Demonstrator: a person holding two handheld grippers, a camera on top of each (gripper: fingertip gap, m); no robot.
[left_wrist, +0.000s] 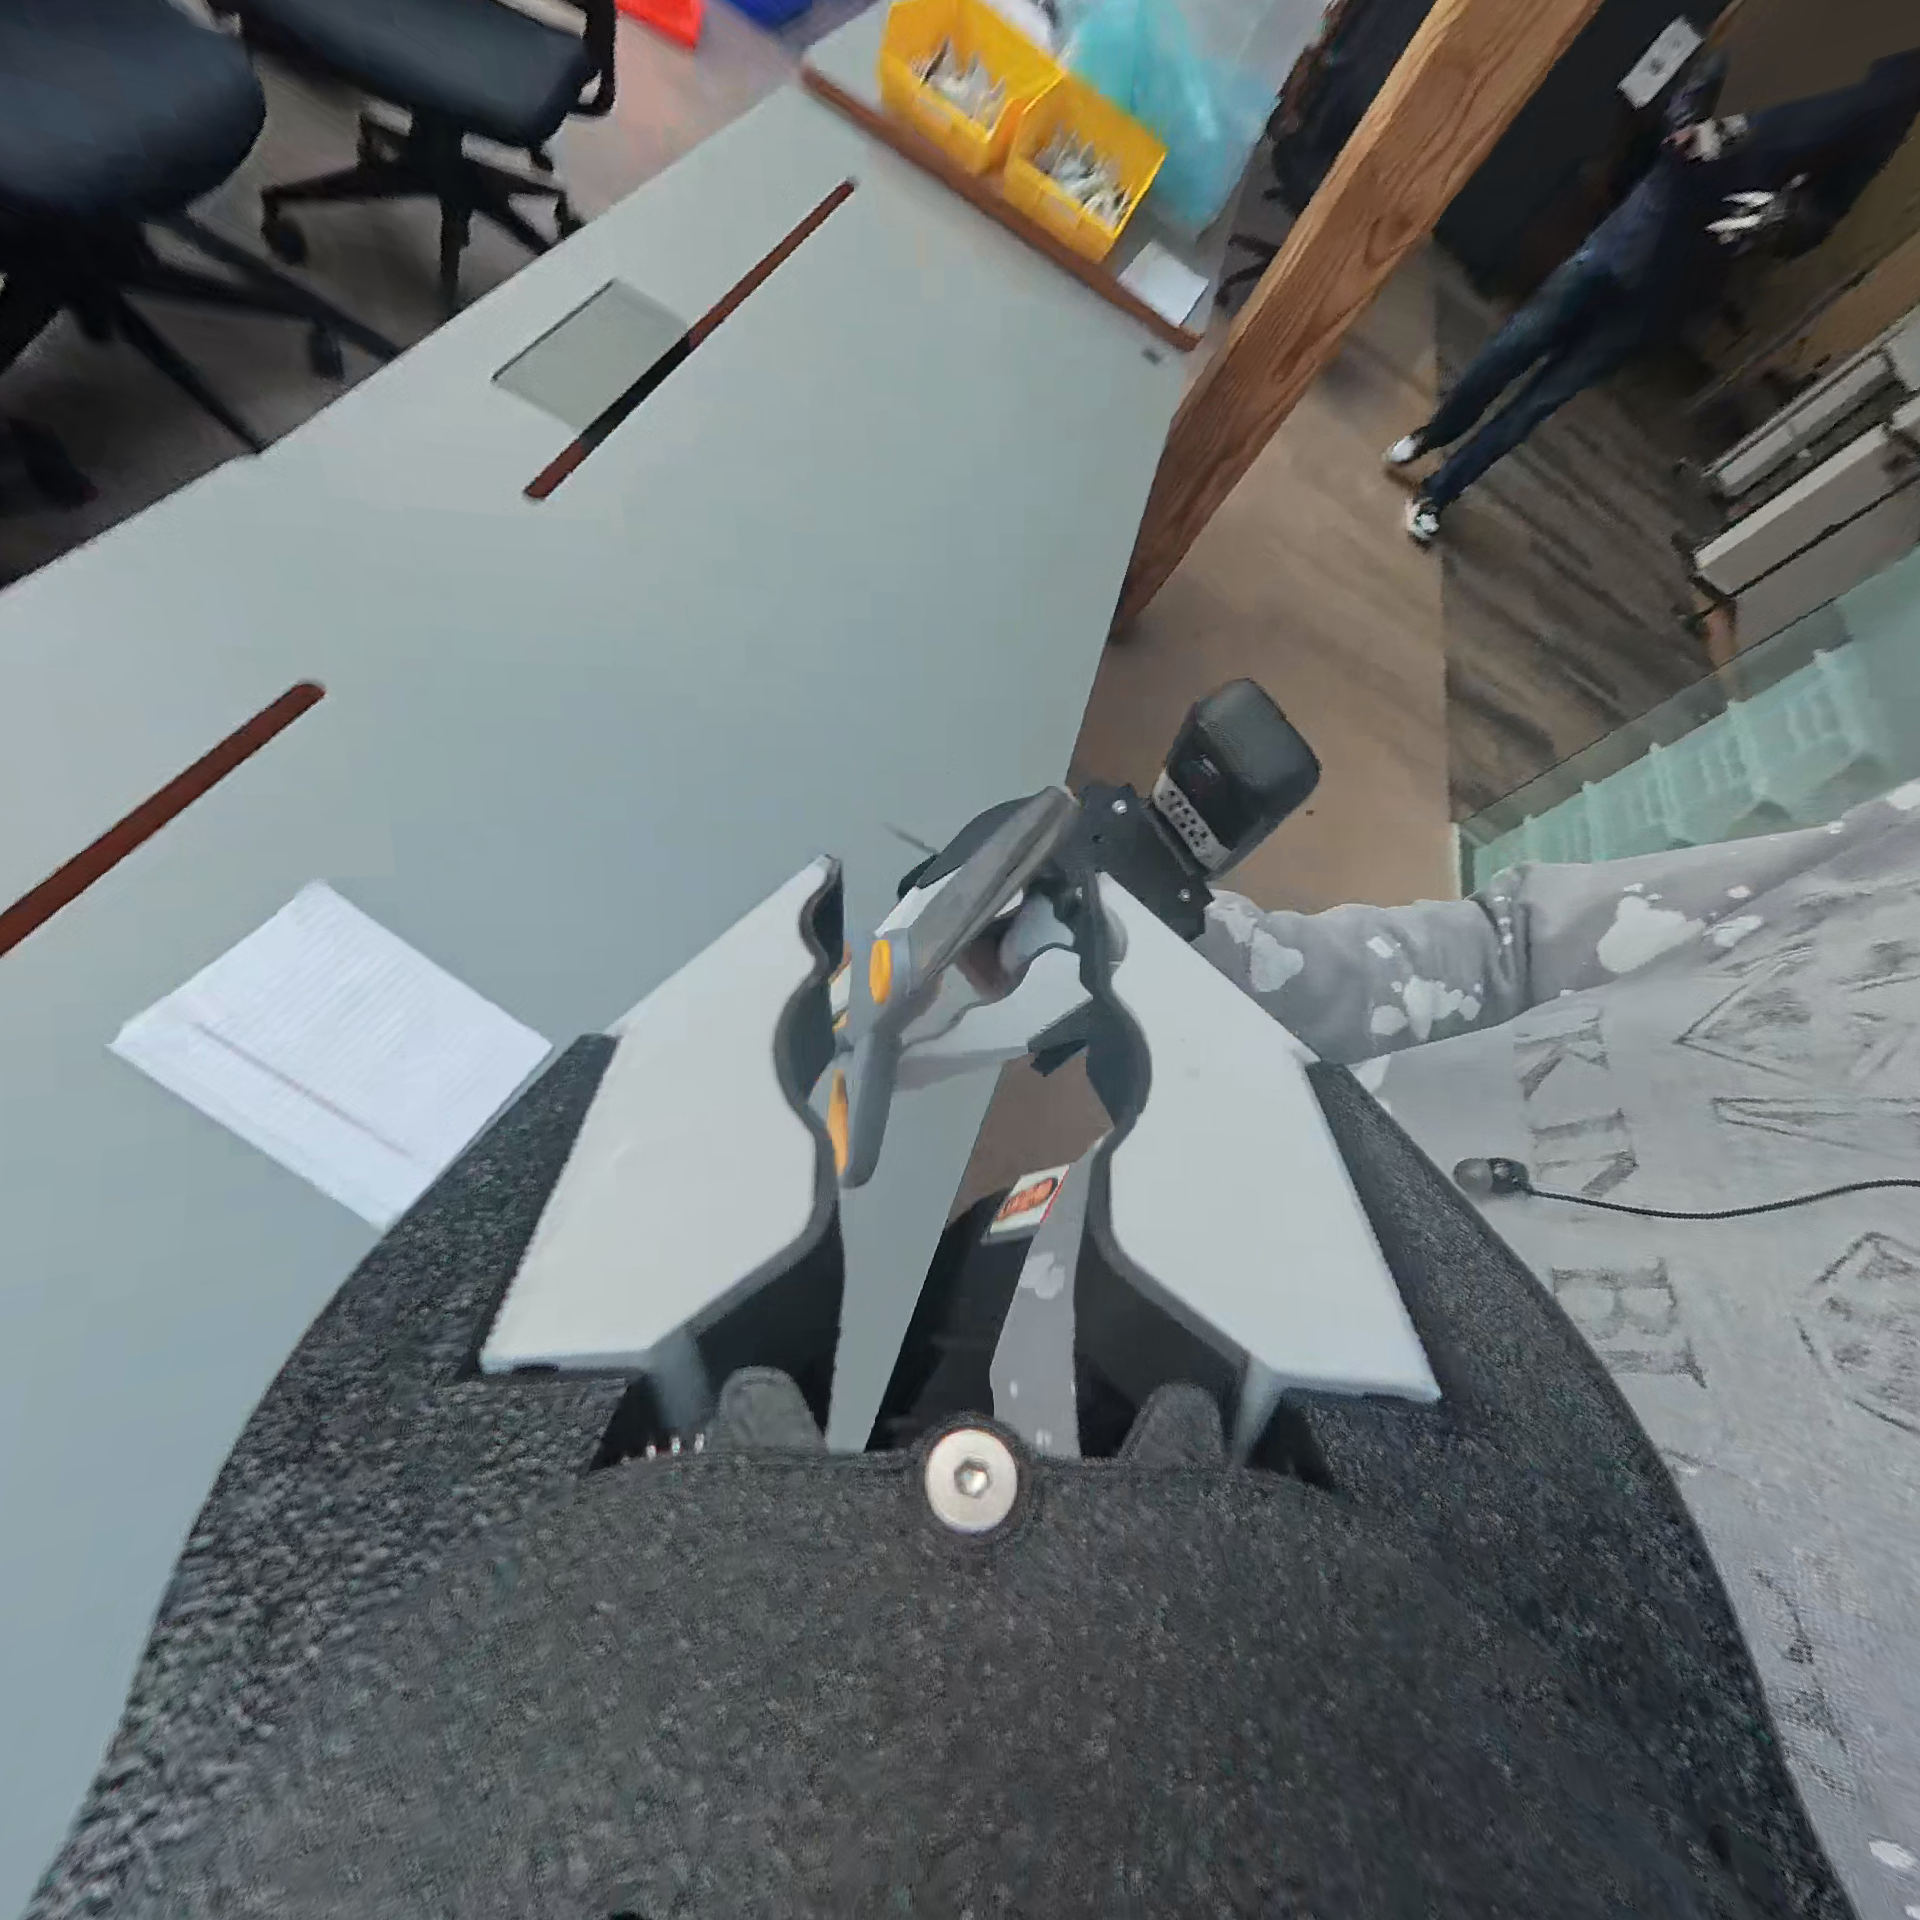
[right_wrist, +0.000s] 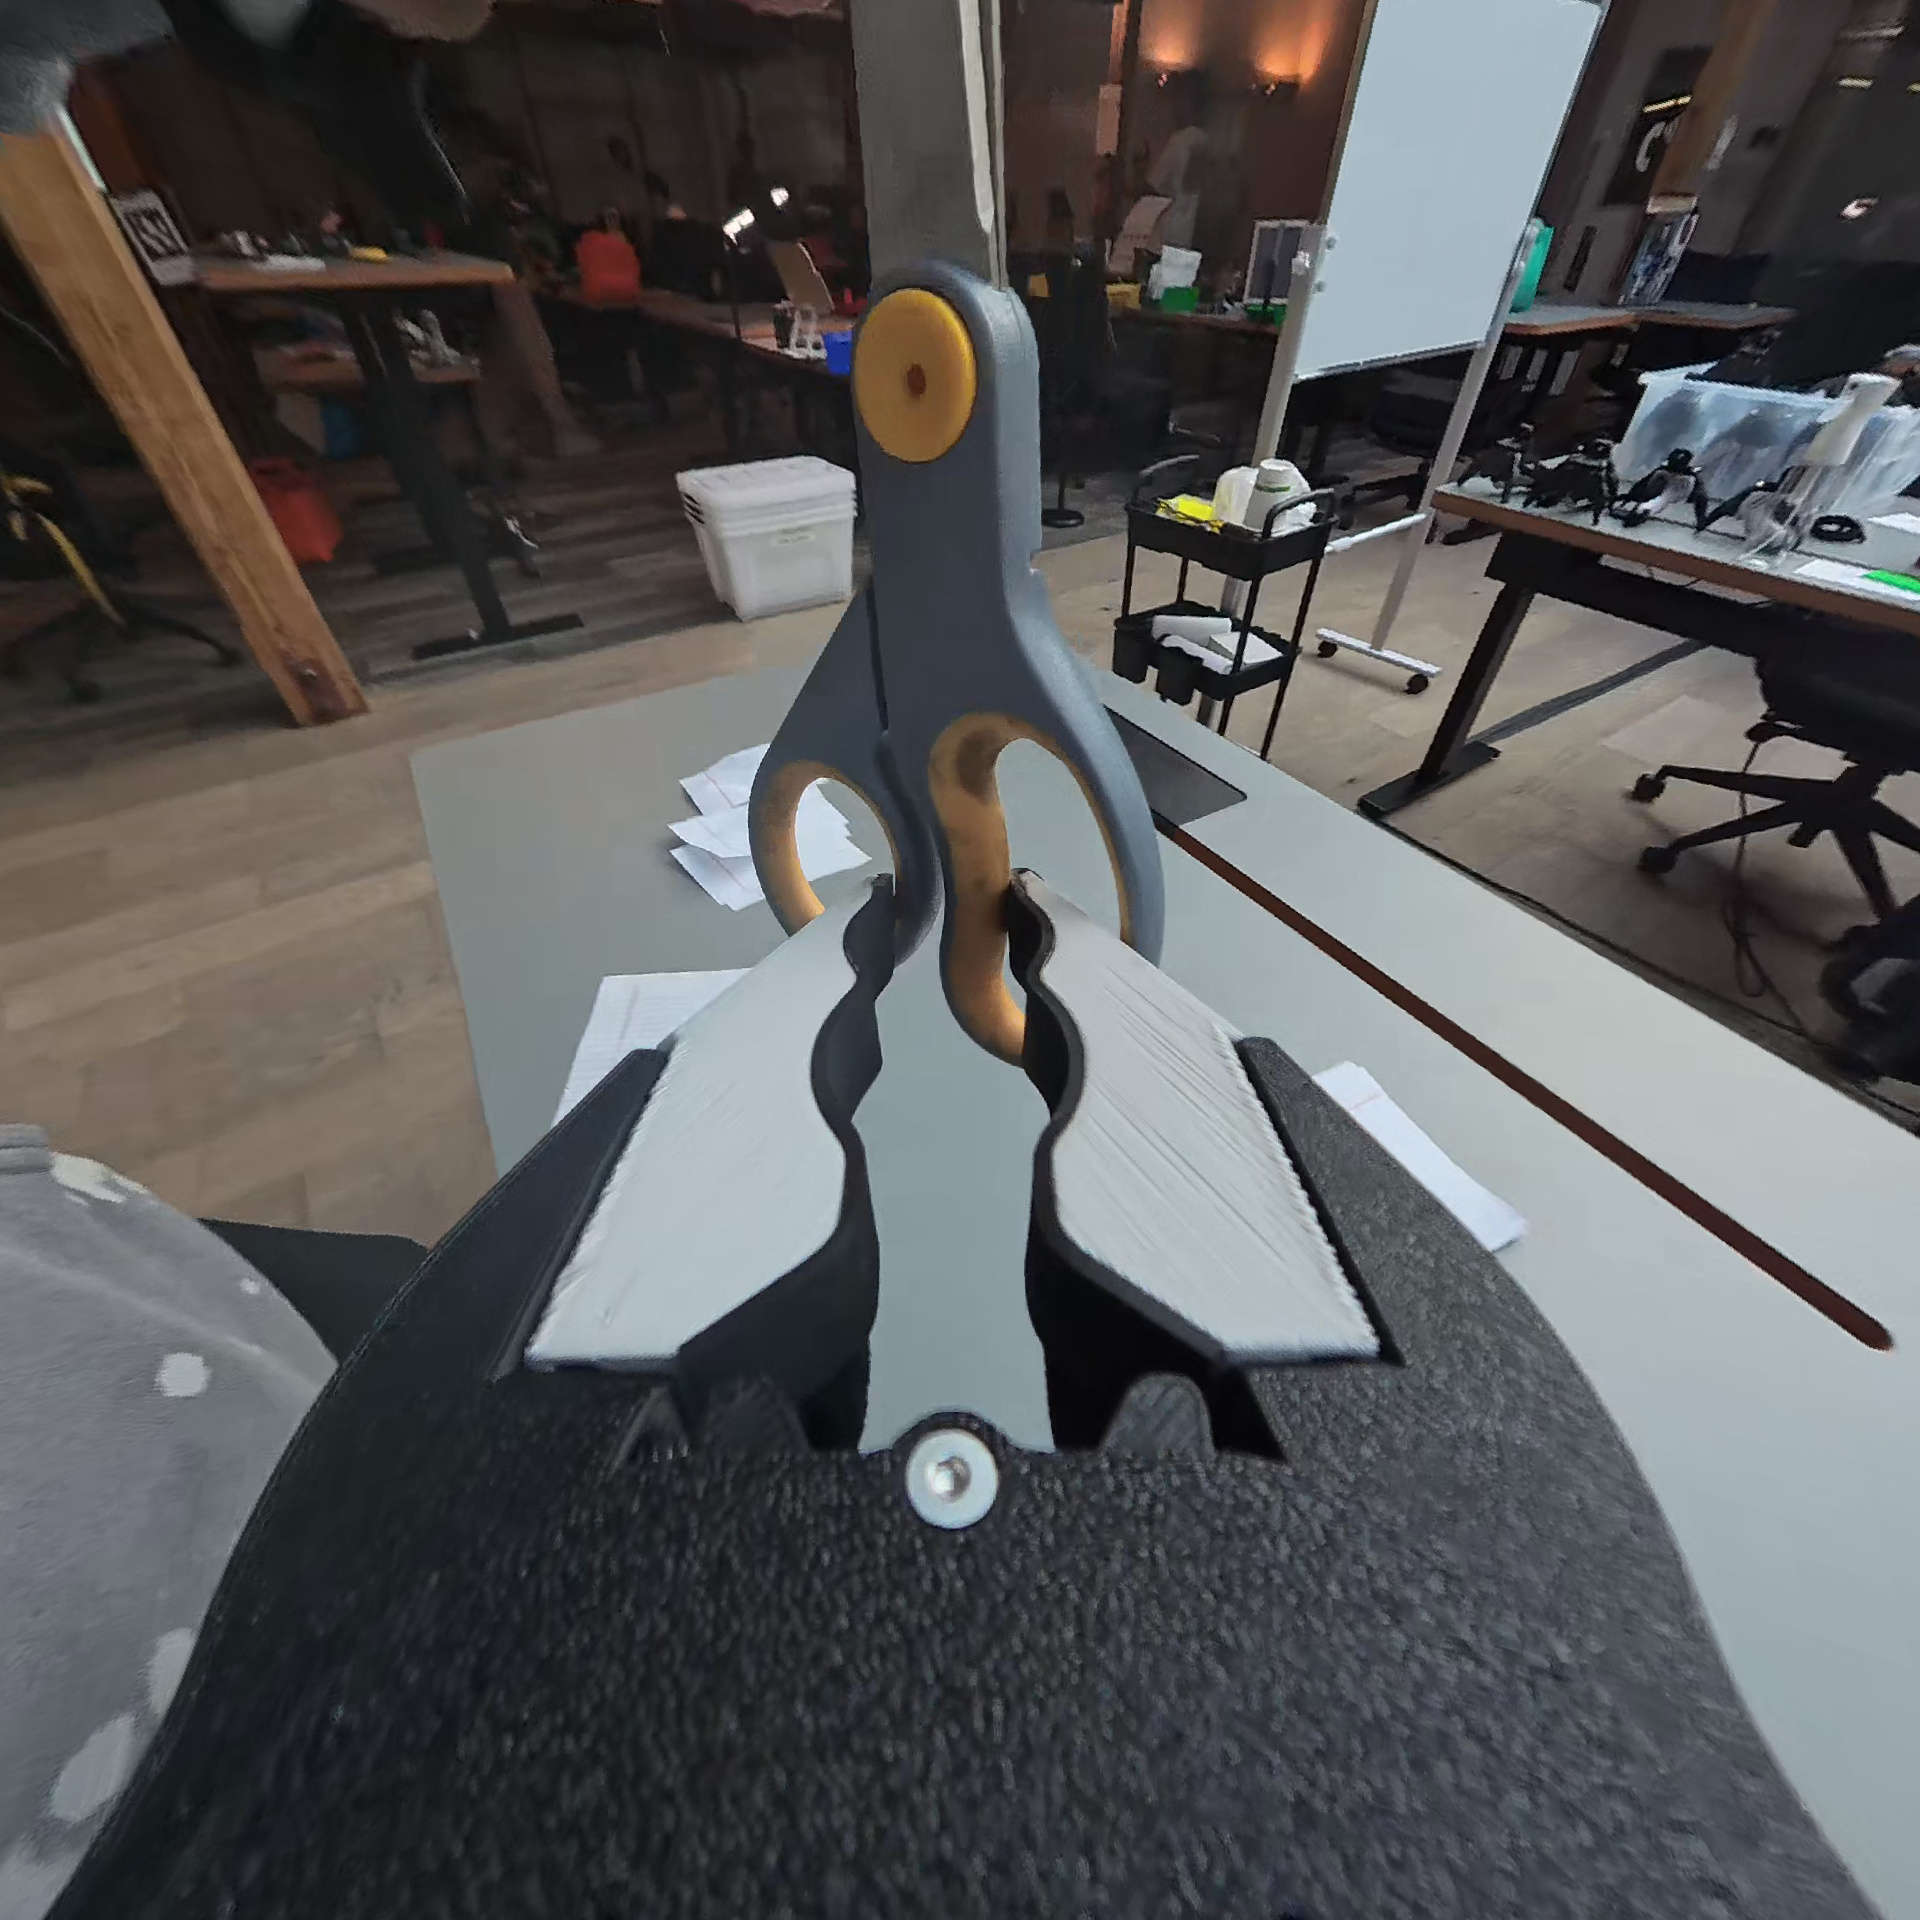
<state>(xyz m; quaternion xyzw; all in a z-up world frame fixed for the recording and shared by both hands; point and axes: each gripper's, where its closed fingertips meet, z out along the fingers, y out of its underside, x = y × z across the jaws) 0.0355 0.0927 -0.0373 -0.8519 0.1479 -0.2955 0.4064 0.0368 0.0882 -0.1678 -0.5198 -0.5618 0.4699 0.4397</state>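
Scissors (right_wrist: 951, 665) are sticking up above the grey table (right_wrist: 1558, 1299), right gripper (right_wrist: 948, 894) pinching the handle loops. Left gripper (left_wrist: 961, 904) is gaping wide around the scissors, looks like not touching.

1. This is an open-plan workshop or lab office, built around a long grey worktable (left_wrist: 644, 644) with cable slots.
2. At the table's far end stand yellow parts bins (left_wrist: 1018, 114); beside it are black swivel chairs (left_wrist: 125, 145).
3. Beyond the table stand a rolling whiteboard (right_wrist: 1444, 187), a black utility cart (right_wrist: 1216, 582), timber posts (left_wrist: 1340, 260) and cluttered workbenches (right_wrist: 1704, 540).
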